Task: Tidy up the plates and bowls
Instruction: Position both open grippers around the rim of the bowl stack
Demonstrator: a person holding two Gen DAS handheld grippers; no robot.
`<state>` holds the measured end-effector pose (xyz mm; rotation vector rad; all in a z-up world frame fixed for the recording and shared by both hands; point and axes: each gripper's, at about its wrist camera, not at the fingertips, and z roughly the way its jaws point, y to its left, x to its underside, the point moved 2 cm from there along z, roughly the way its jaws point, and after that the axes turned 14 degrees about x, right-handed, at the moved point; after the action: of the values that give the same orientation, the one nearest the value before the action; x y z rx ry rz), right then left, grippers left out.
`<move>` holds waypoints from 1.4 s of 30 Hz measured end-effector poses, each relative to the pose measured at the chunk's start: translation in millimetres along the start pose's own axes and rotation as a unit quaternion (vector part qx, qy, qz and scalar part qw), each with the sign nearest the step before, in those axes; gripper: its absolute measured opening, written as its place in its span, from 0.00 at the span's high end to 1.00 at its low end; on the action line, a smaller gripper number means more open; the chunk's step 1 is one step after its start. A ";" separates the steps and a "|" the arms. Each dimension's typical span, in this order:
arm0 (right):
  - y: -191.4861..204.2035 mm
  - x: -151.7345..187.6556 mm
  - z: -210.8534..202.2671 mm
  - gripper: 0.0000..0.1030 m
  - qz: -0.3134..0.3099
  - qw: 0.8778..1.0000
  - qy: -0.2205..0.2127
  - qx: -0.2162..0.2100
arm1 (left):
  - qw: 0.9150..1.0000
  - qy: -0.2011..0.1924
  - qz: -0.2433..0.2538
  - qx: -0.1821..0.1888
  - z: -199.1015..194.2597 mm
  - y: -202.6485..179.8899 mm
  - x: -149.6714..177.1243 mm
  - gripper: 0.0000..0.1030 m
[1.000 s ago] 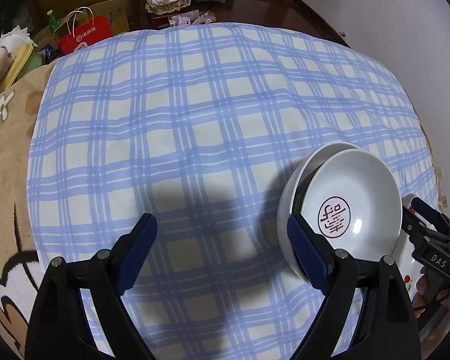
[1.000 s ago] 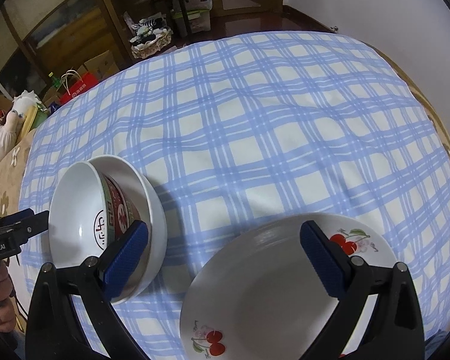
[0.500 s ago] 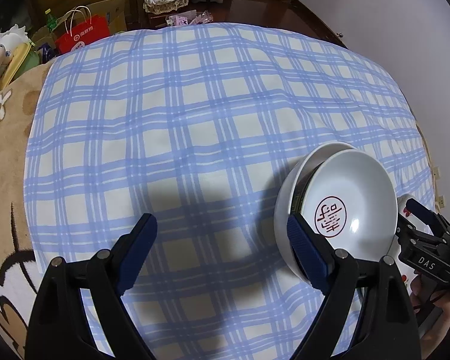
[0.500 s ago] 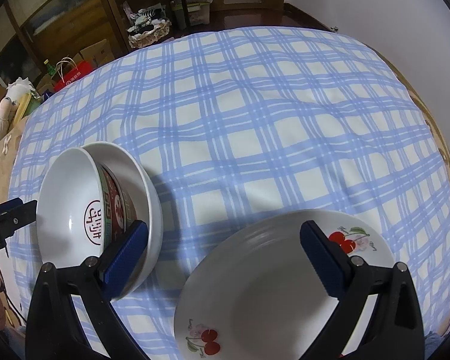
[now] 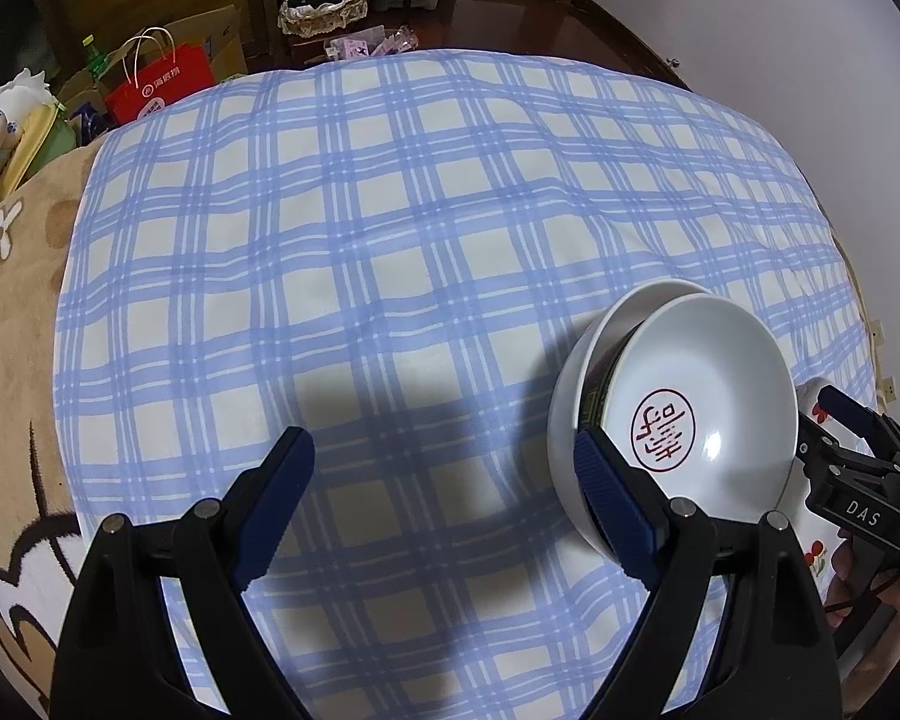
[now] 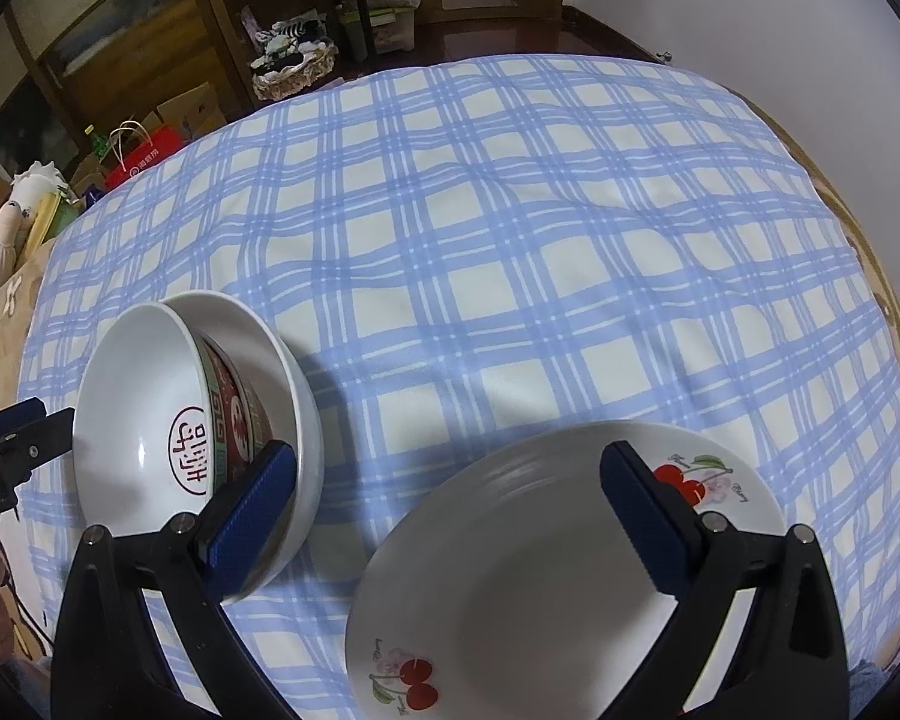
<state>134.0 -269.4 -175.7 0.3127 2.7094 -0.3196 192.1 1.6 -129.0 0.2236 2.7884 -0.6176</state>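
Two bowls sit nested on the blue-checked cloth. A white bowl with a red seal inside (image 5: 702,396) (image 6: 144,402) leans tilted in a plain white bowl (image 5: 576,378) (image 6: 270,348). To their right lies a white plate with cherry prints (image 6: 528,576), of which only an edge shows in the left wrist view. My left gripper (image 5: 444,462) hangs open over bare cloth, its right finger beside the bowls. My right gripper (image 6: 447,468) is open above the plate's near-left part, its left finger in front of the bowls. Each gripper shows at the other view's edge (image 6: 24,420) (image 5: 846,420).
The cloth (image 5: 390,240) covers a rounded surface that drops off at the far side and at the left, where a brown patterned blanket (image 5: 12,312) shows. Beyond it are a red shopping bag (image 5: 156,84), boxes, a basket and wooden furniture. A white wall stands at the right.
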 end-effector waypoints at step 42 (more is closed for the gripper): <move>-4.8 -10.3 -7.4 0.00 0.018 1.000 -0.012 0.006 | 0.998 0.014 -0.033 0.048 4.4 3.5 0.0 0.15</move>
<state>139.3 -273.8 -164.0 0.3580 2.6767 -0.3286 193.9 2.8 -134.2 0.1608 2.8067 -0.7717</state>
